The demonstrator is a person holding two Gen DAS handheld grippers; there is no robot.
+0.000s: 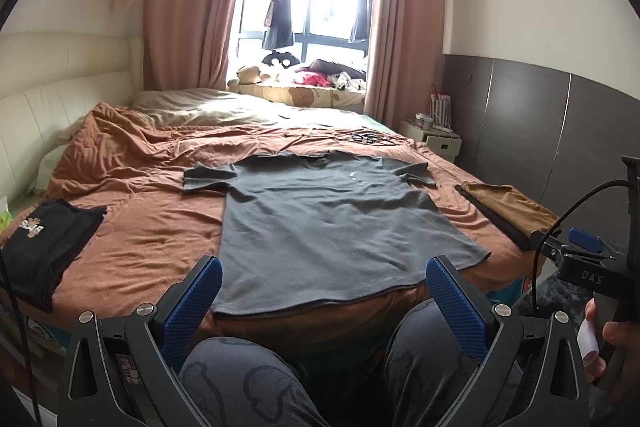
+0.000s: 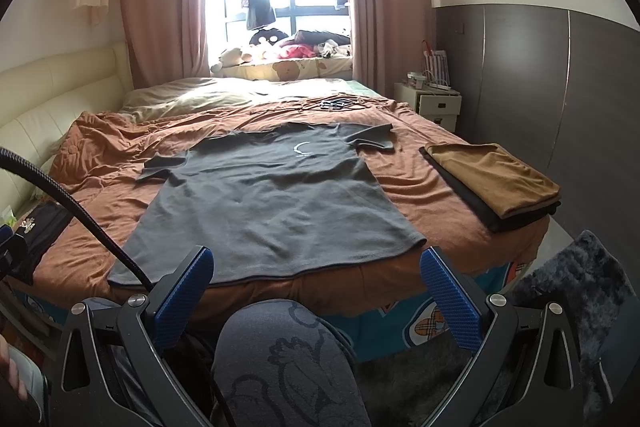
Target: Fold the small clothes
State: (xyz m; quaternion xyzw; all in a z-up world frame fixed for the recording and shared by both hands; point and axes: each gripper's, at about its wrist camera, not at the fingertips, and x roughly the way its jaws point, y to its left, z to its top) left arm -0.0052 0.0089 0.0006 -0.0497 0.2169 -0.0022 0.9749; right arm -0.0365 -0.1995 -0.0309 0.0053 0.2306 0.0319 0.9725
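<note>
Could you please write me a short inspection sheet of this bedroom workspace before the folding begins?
Surface: bed with a rumpled orange quilt.
Job's things: grey T-shirt spread flat, front up, sleeves out, hem at the near edge; folded tan-and-black stack to its right; folded black garment to its left.
Clutter: small dark items on the far quilt, too small to identify.
Grippers: left hand-held gripper and right hand-held gripper both open, empty, short of the hem.
Cables: black cable crosses the right wrist view.
Surroundings: window with pink curtains, nightstand.
</note>
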